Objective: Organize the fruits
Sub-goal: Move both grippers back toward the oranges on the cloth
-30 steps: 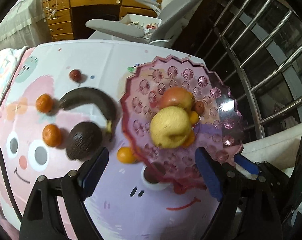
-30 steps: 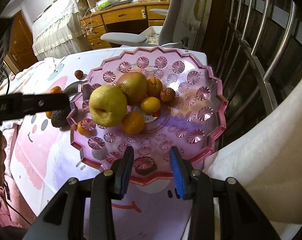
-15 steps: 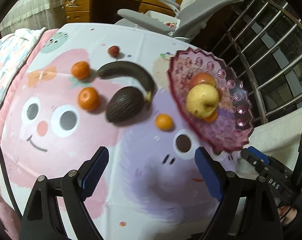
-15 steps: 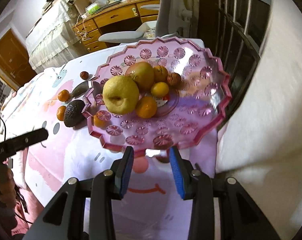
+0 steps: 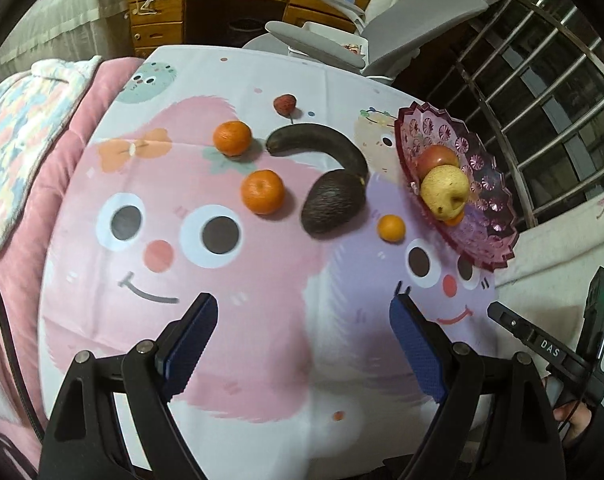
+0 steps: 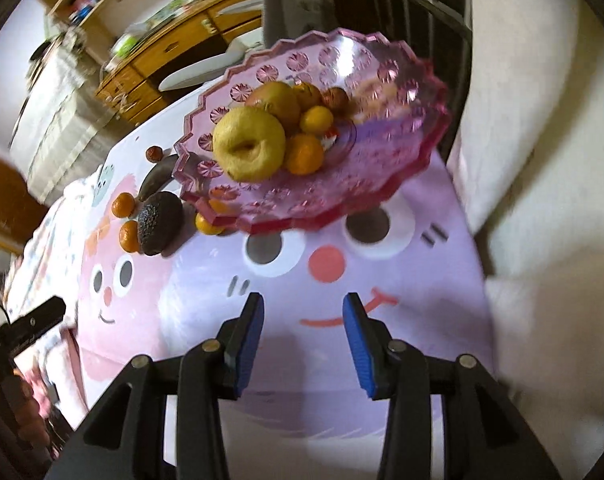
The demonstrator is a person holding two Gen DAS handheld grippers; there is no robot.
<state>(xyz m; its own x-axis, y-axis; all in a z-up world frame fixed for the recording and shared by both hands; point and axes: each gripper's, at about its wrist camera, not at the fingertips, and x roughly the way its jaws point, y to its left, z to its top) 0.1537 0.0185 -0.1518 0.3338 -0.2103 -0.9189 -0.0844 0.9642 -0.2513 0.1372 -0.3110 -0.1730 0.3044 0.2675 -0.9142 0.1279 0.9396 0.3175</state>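
1. The left claw (image 5: 302, 336) hung over the near part of the table (image 5: 262, 380), its two blue-padded fingers spread wide with nothing between them. It seemed poised that way to take the next loose fruit.

2. The right claw (image 6: 302, 332) was also empty, its fingers set at a moderate gap, narrower than the left's. It hovered low above a smiling cartoon face printed on the tablecloth (image 6: 382, 360).

3. A pink scalloped plate (image 5: 498, 216) stood at about 2 o'clock in the left view, close to the table's right edge. It is the likely gathering place for the fruit.

4. Already heaped near the plate's middle were a large yellow pear (image 5: 445, 190), a reddish apple (image 5: 436, 156) behind it, several small oranges (image 6: 304, 153) and a brownish lychee (image 6: 335, 98).

5. The loose fruit lay to the left of the plate, from 11 to 1 o'clock in the left view:
   - a small orange (image 5: 391, 227) just beside the plate's rim;
   - a dark avocado (image 5: 331, 202), touching or nearly touching the tip of a blackened banana (image 5: 322, 146);
   - two larger oranges (image 5: 262, 192), one at the centre and another (image 5: 232, 137) further back;
   - a red lychee (image 5: 285, 104) farthest away.

6. By my judgement the sorting was roughly half done. The small orange by the rim looked the easiest next pick.
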